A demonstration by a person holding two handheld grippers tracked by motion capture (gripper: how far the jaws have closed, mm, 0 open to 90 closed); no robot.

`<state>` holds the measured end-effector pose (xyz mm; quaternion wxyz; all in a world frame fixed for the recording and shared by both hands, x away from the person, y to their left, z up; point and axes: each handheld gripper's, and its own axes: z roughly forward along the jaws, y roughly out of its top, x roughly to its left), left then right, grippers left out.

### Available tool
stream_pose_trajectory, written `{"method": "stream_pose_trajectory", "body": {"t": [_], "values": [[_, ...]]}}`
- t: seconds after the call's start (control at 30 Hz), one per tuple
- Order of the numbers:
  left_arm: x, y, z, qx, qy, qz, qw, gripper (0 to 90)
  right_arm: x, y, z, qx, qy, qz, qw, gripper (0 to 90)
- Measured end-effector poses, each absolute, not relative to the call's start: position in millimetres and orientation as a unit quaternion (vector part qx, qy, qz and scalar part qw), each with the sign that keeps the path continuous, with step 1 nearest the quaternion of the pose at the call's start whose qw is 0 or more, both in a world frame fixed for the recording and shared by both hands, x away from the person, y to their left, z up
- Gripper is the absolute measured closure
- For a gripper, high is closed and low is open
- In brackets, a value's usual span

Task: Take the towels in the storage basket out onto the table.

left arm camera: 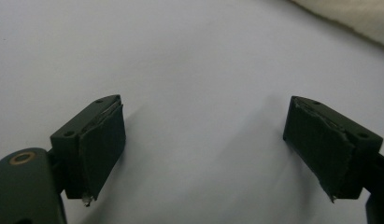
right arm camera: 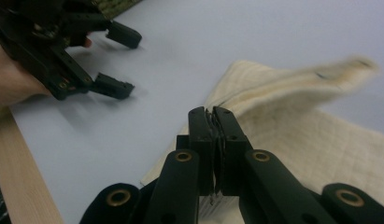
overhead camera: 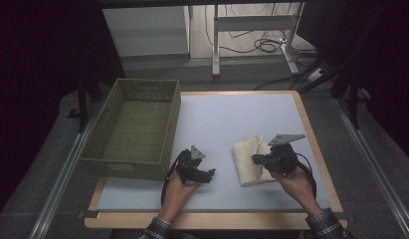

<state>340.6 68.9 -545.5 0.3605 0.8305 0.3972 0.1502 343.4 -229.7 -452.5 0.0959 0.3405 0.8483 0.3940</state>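
Observation:
A cream folded cloth (overhead camera: 246, 172) lies on the pale blue mat, right of centre. My right gripper (overhead camera: 255, 159) is over its left part, jaws pressed together. In the right gripper view the right gripper (right arm camera: 213, 112) is shut on a thin edge of the cloth (right arm camera: 320, 140), and a raised, blurred flap of cloth runs off from the tips to the upper right. My left gripper (overhead camera: 212, 173) rests low on the mat to the left of the cloth, pointing right. The left gripper (left arm camera: 203, 149) has its jaws wide apart with bare mat between them, and its open fingertips (right arm camera: 116, 86) point toward the cloth.
An olive woven basket (overhead camera: 126, 167) with nothing in it stands at the mat's left side, just beyond the left hand. The mat (overhead camera: 232, 114) lies on a wooden table edge (overhead camera: 217, 219). Table legs and cables are on the floor behind.

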Motion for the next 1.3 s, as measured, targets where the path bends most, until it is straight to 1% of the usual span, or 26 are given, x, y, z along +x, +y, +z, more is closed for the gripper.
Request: {"method": "stream_pose_trajectory", "body": {"t": [0.1,0.23,0.4,0.63,0.8,0.9,0.93,0.97,1.07,1.2,1.27,1.3], "values": [[340.5,68.8,-545.5,0.830,0.398,0.150,0.361,13.1,342.6,-238.8,-450.3,0.348,0.846,0.389,0.110,87.0],[340.6,69.1,-545.4,0.832,0.396,0.151,0.359,13.1,342.0,-269.1,-463.1,0.387,0.833,0.378,0.111,87.0],[340.6,68.9,-545.5,0.831,0.397,0.151,0.360,13.1,337.8,-293.6,-477.2,0.413,0.827,0.363,0.116,87.0],[340.5,69.0,-545.4,0.831,0.396,0.151,0.359,13.1,333.2,-312.7,-496.8,0.438,0.821,0.347,0.117,86.9],[340.4,68.9,-545.4,0.831,0.396,0.152,0.359,13.2,326.9,-318.4,-501.3,0.444,0.821,0.339,0.121,86.6],[340.4,68.9,-545.4,0.831,0.396,0.152,0.359,13.2,328.4,-320.2,-505.4,0.445,0.826,0.327,0.110,83.0],[340.3,68.9,-545.4,0.831,0.396,0.152,0.359,13.2,329.5,-320.5,-504.3,0.445,0.824,0.332,0.110,77.7],[340.4,68.9,-545.4,0.831,0.396,0.152,0.359,13.2,330.6,-320.5,-502.2,0.445,0.825,0.330,0.116,74.3],[340.4,68.9,-545.4,0.831,0.396,0.152,0.359,13.1,338.9,-317.9,-492.4,0.440,0.820,0.341,0.129,67.8],[340.2,68.8,-545.3,0.832,0.396,0.153,0.358,13.2,356.9,-309.8,-484.2,0.438,0.817,0.348,0.139,64.5],[340.2,68.8,-545.3,0.832,0.396,0.153,0.358,13.2,373.6,-301.7,-482.6,0.436,0.815,0.352,0.145,63.9],[340.2,68.8,-545.3,0.832,0.396,0.153,0.358,13.2,373.6,-301.7,-482.6,0.436,0.815,0.352,0.145,63.9]]}}
